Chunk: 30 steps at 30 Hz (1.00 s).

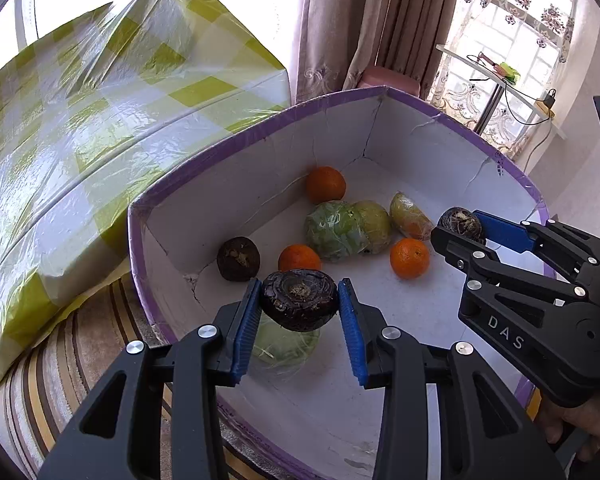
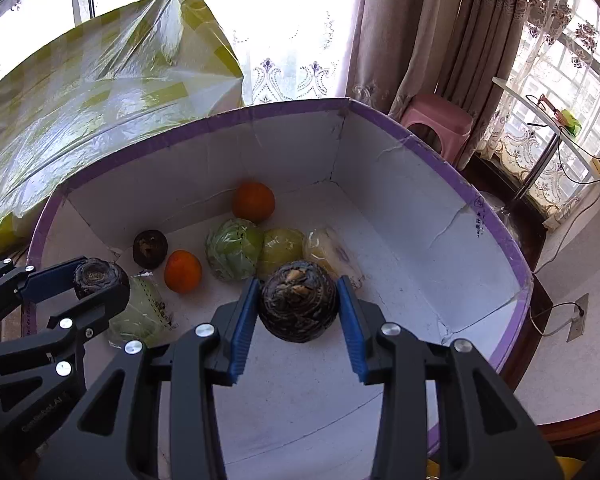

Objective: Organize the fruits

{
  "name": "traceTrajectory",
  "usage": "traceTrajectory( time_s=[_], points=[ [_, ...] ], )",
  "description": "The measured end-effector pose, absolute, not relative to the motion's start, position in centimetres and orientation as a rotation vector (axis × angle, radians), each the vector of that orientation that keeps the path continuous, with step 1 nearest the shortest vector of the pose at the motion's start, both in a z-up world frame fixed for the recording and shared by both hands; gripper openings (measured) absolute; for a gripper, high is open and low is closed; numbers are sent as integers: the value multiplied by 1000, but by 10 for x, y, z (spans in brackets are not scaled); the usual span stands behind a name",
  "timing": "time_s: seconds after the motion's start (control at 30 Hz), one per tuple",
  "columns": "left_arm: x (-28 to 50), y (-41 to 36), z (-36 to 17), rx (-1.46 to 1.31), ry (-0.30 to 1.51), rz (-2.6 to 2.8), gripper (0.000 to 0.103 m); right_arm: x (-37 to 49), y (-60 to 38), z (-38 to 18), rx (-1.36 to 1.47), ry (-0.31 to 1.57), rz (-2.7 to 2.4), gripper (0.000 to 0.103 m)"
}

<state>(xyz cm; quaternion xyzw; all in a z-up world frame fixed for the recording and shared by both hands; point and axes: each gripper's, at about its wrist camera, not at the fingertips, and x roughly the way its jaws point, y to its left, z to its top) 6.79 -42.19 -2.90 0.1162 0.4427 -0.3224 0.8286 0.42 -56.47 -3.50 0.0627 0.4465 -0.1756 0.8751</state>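
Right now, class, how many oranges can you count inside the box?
3. One orange sits near the far corner of the box, one lies beside the loose dark fruit, and one lies near the right claw. Others may be hidden behind the claws.

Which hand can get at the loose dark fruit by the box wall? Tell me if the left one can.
Probably not yet. The left gripper is shut on a dark fruit. The path to the loose dark fruit in the box looks clear, but the fingers are full.
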Motion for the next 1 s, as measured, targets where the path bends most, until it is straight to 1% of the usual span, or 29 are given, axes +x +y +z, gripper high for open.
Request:
traceTrajectory(
  time_s=[0.07,0.17,0.2,0.23,0.27,0.37,0.43,0.5,0.53,0.57,0.6,1.0],
  points=[
    [68,-422,-29,242,940,-685,38,4,-564,-34,126,928,-367,51],
    [67,-422,-29,242,941,-683,40,3,-563,-33,120,921,-368,56],
    [67,-423,-29,243,941,-684,42,3,-563,-32,120,922,-366,58],
    [67,-423,-29,242,942,-688,45,3,-563,-32,120,921,-365,63],
    [67,-423,-29,241,942,-695,49,2,-563,-32,120,919,-365,66],
    [65,-425,-28,248,944,-698,55,1,-564,-30,118,916,-378,68],
    [64,-425,-27,238,944,-708,60,-1,-567,-29,125,914,-389,70],
    [62,-425,-25,228,942,-725,72,-2,-571,-29,125,914,-401,71],
    [61,-426,-24,225,935,-725,75,-3,-574,-29,127,914,-406,71],
    [59,-425,-23,225,926,-715,84,-4,-576,-29,132,914,-411,71],
    [57,-425,-22,230,913,-686,87,-5,-578,-30,133,915,-419,71],
    [56,-419,-19,200,902,-682,87,-7,-589,-32,137,920,-446,72]
  ],
)
